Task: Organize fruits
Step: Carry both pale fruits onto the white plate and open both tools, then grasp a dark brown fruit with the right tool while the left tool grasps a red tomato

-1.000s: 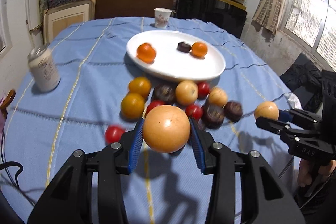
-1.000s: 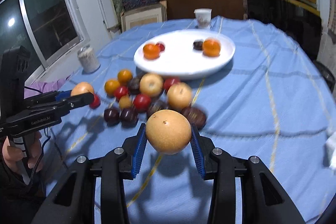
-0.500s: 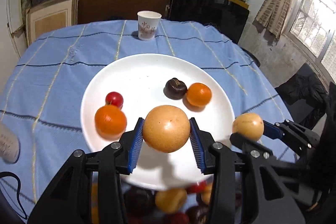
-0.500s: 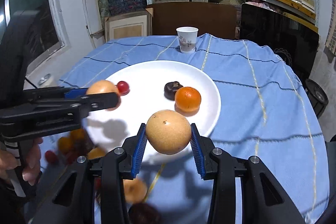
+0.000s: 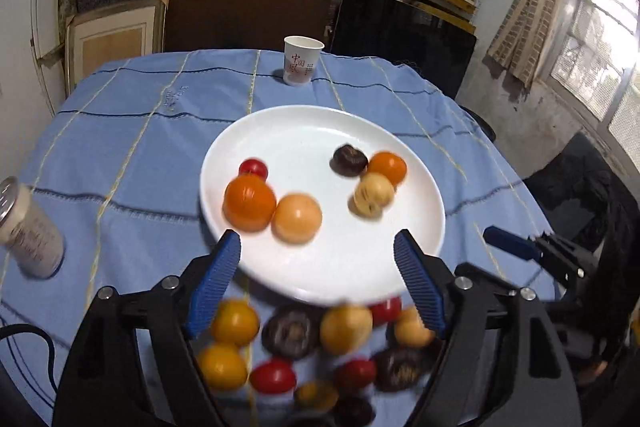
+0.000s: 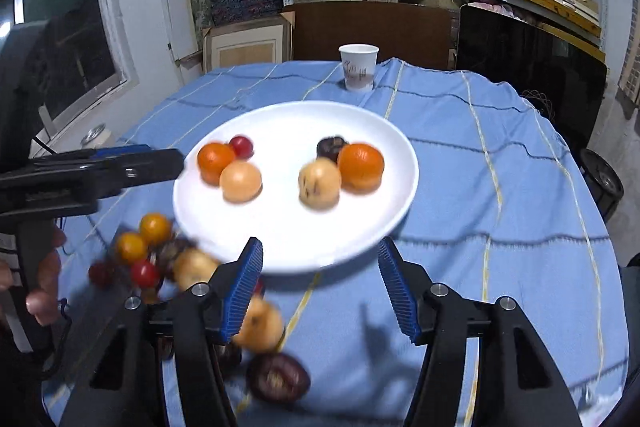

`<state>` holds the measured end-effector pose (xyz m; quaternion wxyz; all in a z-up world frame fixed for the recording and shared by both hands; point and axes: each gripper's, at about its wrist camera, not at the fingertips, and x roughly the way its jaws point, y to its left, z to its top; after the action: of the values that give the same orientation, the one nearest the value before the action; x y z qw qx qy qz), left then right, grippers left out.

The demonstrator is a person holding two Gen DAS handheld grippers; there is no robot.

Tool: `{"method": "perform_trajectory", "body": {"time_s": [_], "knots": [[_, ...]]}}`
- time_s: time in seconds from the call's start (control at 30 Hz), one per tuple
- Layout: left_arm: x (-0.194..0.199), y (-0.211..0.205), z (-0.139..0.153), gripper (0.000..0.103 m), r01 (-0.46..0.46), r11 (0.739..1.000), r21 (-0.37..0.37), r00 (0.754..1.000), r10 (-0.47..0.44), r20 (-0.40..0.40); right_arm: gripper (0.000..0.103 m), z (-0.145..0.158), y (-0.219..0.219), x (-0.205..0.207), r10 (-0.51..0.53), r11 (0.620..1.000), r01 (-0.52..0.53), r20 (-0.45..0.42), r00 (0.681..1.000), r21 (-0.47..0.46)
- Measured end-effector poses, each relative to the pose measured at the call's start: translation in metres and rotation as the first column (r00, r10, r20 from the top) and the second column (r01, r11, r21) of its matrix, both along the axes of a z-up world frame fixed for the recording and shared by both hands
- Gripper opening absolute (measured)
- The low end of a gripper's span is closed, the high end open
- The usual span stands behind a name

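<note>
Both sets of jaws stand spread wide with nothing between them: the left gripper (image 5: pixel 318 279) hangs over the near rim of the white plate (image 5: pixel 296 131), and the right gripper (image 6: pixel 320 287) hangs over the same rim from its own side. Just beyond the left gripper a pale orange fruit (image 5: pixel 298 217) rests on the plate touching a deeper orange one (image 5: pixel 249 202), with a small red fruit (image 5: pixel 253 168) behind them; toward the right side a speckled tan fruit (image 5: pixel 373 195) sits against another orange (image 5: pixel 387 167) and a dark brown fruit (image 5: pixel 349 159). By the look of it, the placing step for this pair of fruits is done, and six pieces now lie on the plate. The loose pile (image 5: pixel 304 343) of yellow, red and dark fruits lies on the blue-clothed desk (image 5: pixel 140 147) just below the plate, under and between the grippers, blurred in both views. The next move likely calls for bringing each gripper back down to that pile, settling the open jaws around one round fruit each and closing gently so it does not roll away. A paper cup (image 5: pixel 303 61) stands beyond the plate and a can (image 5: pixel 30 227) well to the left.
</note>
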<state>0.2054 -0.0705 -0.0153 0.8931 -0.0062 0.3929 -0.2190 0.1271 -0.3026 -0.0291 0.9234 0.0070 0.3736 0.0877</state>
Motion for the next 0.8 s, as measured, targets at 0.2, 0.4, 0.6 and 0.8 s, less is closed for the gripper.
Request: {"method": "perform_trajectory", "body": {"time_s": [0.2, 0.4, 0.6, 0.8], "knots": [[-0.07, 0.03, -0.024, 0.088, 0.039, 0.996, 0.077, 0.999, -0.038, -0.006, 0.066, -0.008, 0.001, -0.054, 0.005, 0.999, -0.003, -0.033, 0.999, 0.04], [-0.1, 0.061, -0.056, 0.088, -0.016, 0.998, 0.068, 1.0, 0.017, -0.025, 0.066, -0.028, 0.006, -0.073, -0.03, 0.998, 0.033, -0.078, 0.996, 0.043], [-0.104, 0.073, -0.063, 0.088, -0.05, 0.998, 0.036, 0.999, 0.05, -0.021, 0.066, -0.046, 0.027, -0.07, -0.032, 0.996, 0.024, -0.097, 0.995, -0.091], [-0.103, 0.07, -0.066, 0.088, -0.045, 0.997, 0.057, 0.998, 0.047, -0.032, 0.066, -0.057, 0.037, -0.046, -0.062, 0.986, 0.04, -0.128, 0.99, -0.162]]}}
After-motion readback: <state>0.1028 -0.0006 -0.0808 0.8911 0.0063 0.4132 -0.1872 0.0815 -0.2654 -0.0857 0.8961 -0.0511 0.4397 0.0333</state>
